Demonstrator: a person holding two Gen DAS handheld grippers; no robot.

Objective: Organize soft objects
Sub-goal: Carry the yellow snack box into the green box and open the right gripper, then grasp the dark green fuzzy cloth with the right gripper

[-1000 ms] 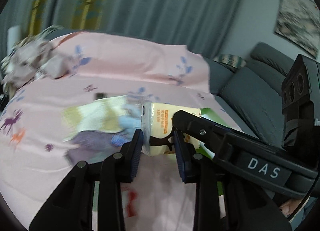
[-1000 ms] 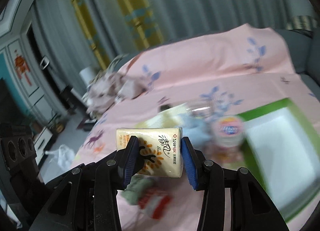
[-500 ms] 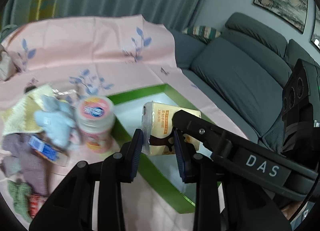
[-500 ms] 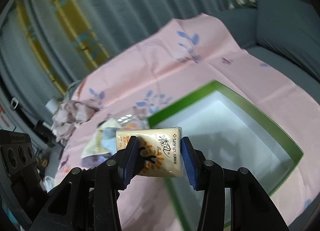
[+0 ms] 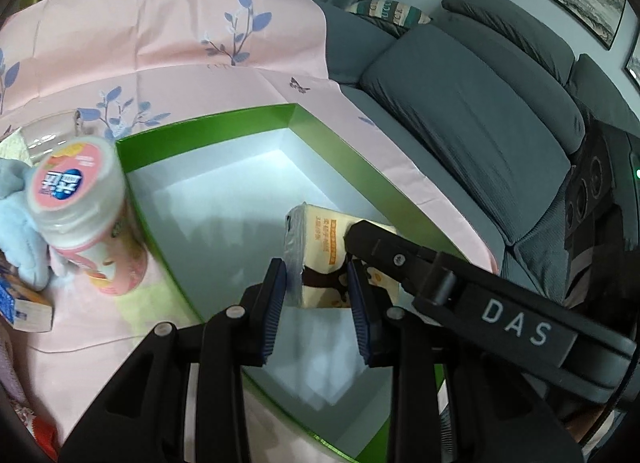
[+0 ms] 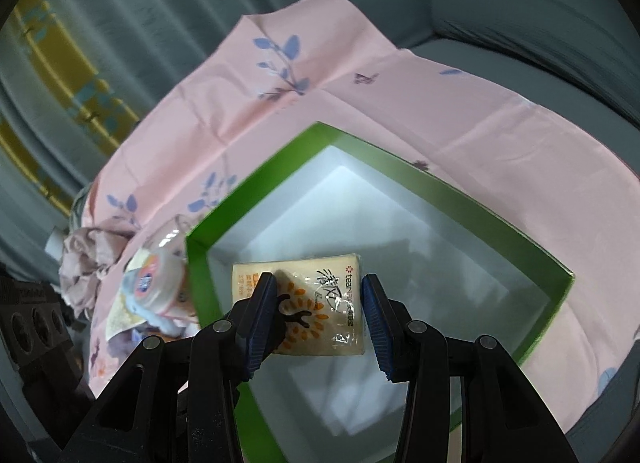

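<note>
Grey sofa [image 5: 472, 111], clearer leftward.

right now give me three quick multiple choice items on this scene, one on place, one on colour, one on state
1. Where is the tissue pack?
A. over the box
B. on the sofa
C. on the jar

2. What colour is the rim of the box?
A. red
B. green
C. black

3. What is the right hand-held gripper doing?
A. open, holding nothing
B. shut on the jar
C. shut on the tissue pack

Answers:
1 A, the pack hangs above the box's white floor.
2 B, the walls are bright green.
3 C, both blue pads press its sides; the left hand-held gripper pinches it too.
</note>
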